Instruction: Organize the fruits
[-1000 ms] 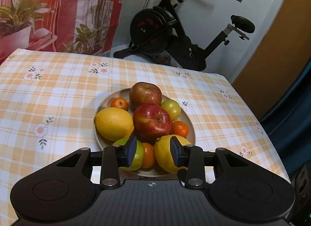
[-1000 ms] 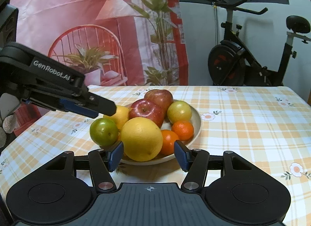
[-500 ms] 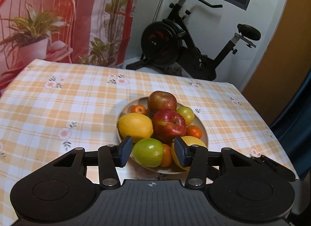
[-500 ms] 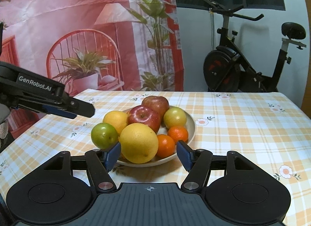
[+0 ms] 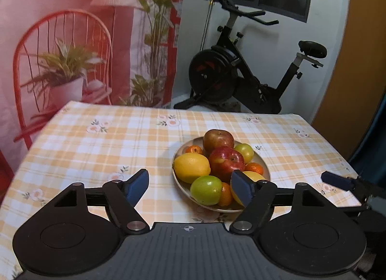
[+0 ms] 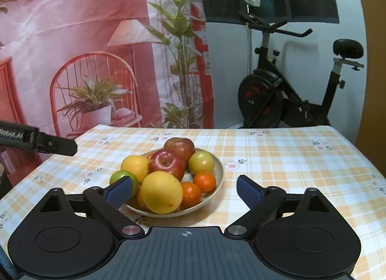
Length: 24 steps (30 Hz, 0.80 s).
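A beige plate (image 5: 264, 163) (image 6: 218, 176) on the checked tablecloth holds piled fruit: two red apples (image 5: 225, 162) (image 6: 166, 163), yellow citrus (image 5: 191, 166) (image 6: 161, 192), green apples (image 5: 206, 189) (image 6: 201, 162) and small oranges (image 6: 204, 181). My left gripper (image 5: 190, 187) hovers in front of the plate, jaws opening wide, nothing held. My right gripper (image 6: 184, 189) also stands back from the plate, jaws opening, nothing between the pads. A finger of the left gripper (image 6: 55, 145) shows at the left edge of the right wrist view. The right gripper's fingertip (image 5: 336, 181) shows at the right of the left wrist view.
The tablecloth (image 5: 108, 150) covers the table to its far edge. Behind it stands a black exercise bike (image 5: 243, 80) (image 6: 289, 96), and a pink printed backdrop (image 6: 96, 51) hangs at the left. An orange wall panel (image 5: 357, 75) is at the right.
Both grippers have pulled back and up from the plate, and both sets of jaws have spread much wider. The fruit stays piled on the plate.
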Tool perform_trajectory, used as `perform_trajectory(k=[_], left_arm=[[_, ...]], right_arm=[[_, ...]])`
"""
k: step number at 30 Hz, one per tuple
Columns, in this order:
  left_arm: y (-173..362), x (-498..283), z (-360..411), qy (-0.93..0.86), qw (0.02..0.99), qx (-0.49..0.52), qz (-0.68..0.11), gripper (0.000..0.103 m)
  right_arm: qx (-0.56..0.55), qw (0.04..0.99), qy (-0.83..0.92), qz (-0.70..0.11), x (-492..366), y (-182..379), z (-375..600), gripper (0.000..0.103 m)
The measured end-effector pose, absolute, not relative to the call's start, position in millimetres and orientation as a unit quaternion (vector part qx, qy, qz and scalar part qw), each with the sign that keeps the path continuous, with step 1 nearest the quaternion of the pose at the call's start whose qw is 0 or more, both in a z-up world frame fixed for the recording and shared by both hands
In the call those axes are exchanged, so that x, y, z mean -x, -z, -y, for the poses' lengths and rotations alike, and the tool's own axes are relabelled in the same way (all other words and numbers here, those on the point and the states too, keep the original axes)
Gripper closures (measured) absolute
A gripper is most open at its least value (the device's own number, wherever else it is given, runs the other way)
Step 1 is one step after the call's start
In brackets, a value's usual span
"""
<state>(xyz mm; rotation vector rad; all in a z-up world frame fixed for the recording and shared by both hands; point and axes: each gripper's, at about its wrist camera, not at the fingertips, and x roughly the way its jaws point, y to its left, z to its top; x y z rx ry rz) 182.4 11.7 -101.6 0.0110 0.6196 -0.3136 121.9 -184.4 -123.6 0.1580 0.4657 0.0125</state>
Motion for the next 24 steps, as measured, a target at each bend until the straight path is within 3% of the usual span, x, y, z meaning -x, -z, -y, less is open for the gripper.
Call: perform_trajectory(k=[2, 5, 24], left_arm=[[97, -175, -12, 0.157, 0.941, -0.006, -0.301, 0.007], [90, -162, -14, 0.16, 0.944, -0.008, -0.289, 0.0], [19, -74, -23, 0.125, 0.971, -0.008, -0.205, 0.0]], right_arm=[[-0.079, 0.97, -0.006, -0.23, -117, 118, 185, 0.004], [-0.08, 0.97, -0.004, -0.228, -108, 107, 184, 0.001], [-0.092, 0.977, 0.012, -0.193, -30, 20, 187, 0.0]])
